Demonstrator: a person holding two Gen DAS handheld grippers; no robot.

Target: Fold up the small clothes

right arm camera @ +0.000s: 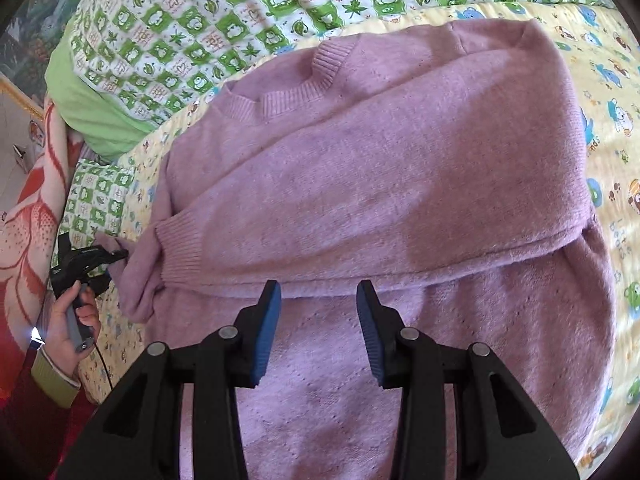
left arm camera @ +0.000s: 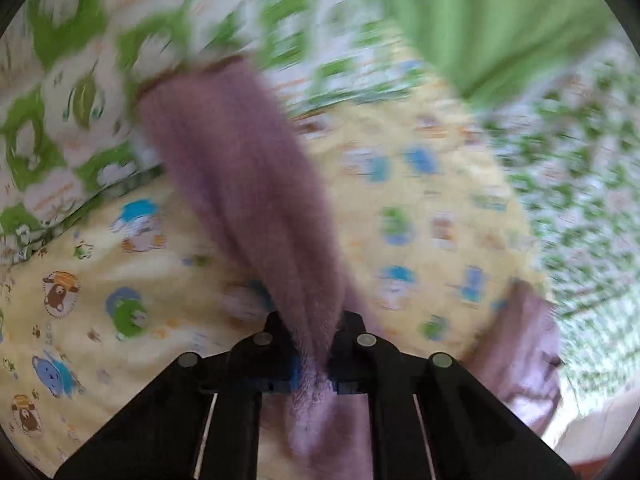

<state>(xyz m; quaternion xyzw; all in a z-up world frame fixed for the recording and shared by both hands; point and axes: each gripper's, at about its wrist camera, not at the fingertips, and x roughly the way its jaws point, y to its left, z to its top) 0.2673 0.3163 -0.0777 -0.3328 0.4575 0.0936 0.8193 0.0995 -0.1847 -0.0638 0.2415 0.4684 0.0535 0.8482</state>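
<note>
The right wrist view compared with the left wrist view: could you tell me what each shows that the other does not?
Only the right wrist view shows the sweater's ribbed collar, the open right gripper and the person's hand. Only the left shows the left gripper shut on a sleeve. Both show the purple sweater and yellow sheet.

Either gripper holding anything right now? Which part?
Left gripper is shut on the purple sweater, pinching a sleeve near its end at the garment's left side. Right gripper is open above the sweater, holding nothing.
</note>
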